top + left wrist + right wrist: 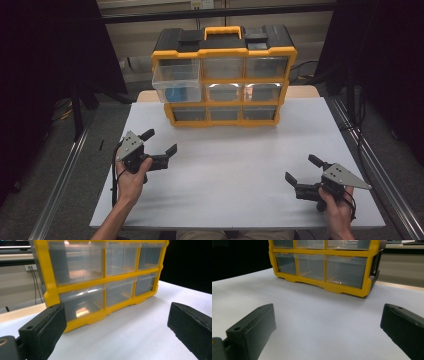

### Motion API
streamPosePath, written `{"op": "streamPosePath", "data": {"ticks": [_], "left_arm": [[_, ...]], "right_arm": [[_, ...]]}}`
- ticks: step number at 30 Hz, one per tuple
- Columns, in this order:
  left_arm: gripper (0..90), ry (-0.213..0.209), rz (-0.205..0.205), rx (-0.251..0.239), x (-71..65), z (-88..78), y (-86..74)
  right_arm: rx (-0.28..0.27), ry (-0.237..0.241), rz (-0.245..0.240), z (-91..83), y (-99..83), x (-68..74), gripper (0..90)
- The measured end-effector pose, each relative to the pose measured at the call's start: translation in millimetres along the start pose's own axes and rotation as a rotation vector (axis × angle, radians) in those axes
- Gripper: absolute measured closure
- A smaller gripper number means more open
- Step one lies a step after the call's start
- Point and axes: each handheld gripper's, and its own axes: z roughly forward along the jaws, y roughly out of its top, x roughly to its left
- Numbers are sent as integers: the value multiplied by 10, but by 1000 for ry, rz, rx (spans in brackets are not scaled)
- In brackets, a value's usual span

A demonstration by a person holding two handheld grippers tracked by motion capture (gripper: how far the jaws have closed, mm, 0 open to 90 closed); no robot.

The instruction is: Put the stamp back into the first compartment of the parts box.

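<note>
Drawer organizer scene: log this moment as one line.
left gripper: open, holding nothing | right gripper: open, holding nothing | organizer: far table edge | top-left drawer: pulled out, blue item inside | table

Open white table [230, 170] is seen between the spread jaws of the left gripper [161, 142] and ahead of them, up to the yellow drawer cabinet [223, 75], by which the way forward is closed. One clear drawer [176, 80] at the cabinet's upper left is pulled out past the frame, above and beyond those jaws. Between the parted jaws of the right gripper [303, 170] bare tabletop is likewise shown, unobstructed as far as the cabinet's bottom row. A wide free stretch of table is left between the two grippers.
</note>
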Motion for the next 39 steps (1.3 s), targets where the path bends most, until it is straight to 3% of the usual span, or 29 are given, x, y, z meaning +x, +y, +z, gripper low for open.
{"op": "streamPosePath", "data": {"ticks": [5,8,10,11,12,13,14,17,18,19,21,23,24,26,33,39], "left_arm": [[24,14,-32,-8,23,-96,-169],[23,46,-50,-18,14,-172,-231],[26,42,-90,-18,22,-217,-277],[31,42,-130,-33,3,-226,-297],[31,12,-119,-12,11,-244,-309],[31,8,-96,7,-1,-260,-315],[31,32,-76,18,-17,-281,-327],[31,62,-109,15,-22,-342,-392],[31,77,-88,27,-16,-367,-408],[31,94,-92,29,-20,-390,-425],[31,119,-129,8,-31,-423,-457],[31,124,-92,39,-13,-514,-497],[31,143,-113,28,-22,-544,-530],[31,136,-125,36,-3,-593,-557],[31,210,-167,-16,-4,-766,-566],[31,136,-159,-27,13,-734,-558]], "right_arm": [[0,4,1,-1,2,-4,0],[-3,2,2,-2,3,-10,0],[0,2,4,-2,4,-3,0],[0,1,3,-1,5,-2,0],[-2,1,2,3,5,1,0],[-2,2,2,3,8,4,0],[-2,5,1,4,8,3,0],[-1,2,3,-3,6,-4,0],[-7,-2,1,-3,6,-7,0],[-7,-1,1,-6,7,-7,0],[-8,2,4,-12,8,-4,0],[-9,5,4,-13,10,-3,0],[-7,3,3,-21,12,-5,0],[-9,1,1,-21,12,-13,0],[-8,-3,1,-17,4,-17,0],[6,2,-7,7,-1,-16,0]]}}
